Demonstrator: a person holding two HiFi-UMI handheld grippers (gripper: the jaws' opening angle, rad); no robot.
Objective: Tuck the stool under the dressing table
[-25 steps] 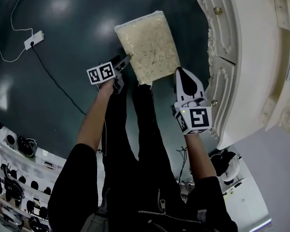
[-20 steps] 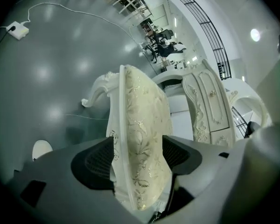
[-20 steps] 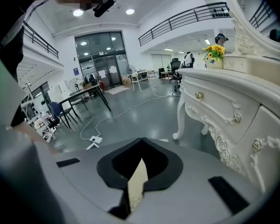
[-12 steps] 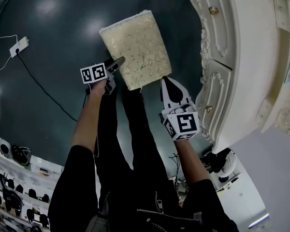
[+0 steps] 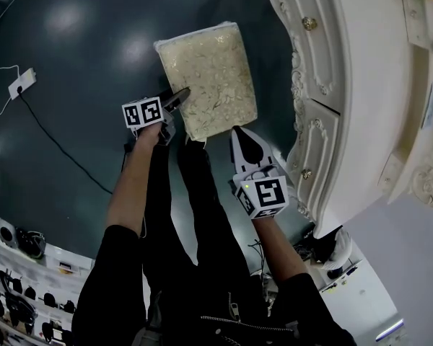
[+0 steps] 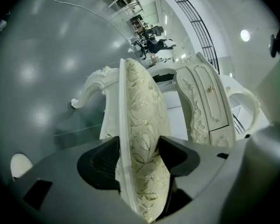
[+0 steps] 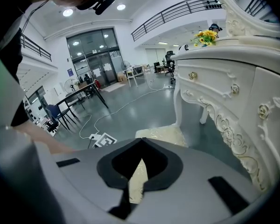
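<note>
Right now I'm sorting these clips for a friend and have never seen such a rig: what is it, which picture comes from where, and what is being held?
There is no machine here. A person holds a hand clamp with two jaws, called a gripper, in each hand. The wide picture comes from a camera on the person's head, looking steeply down past their legs. The other two come from a camera riding on each gripper, looking along its jaws.

On the dark floor stands a stool with a cream patterned cushion, beside a white dressing table.

The left gripper has its jaws round the edge of the stool's seat. They have just been closing, and the pads seem to press on both sides. The right gripper is shut and holds nothing, just off the stool's near corner.
</note>
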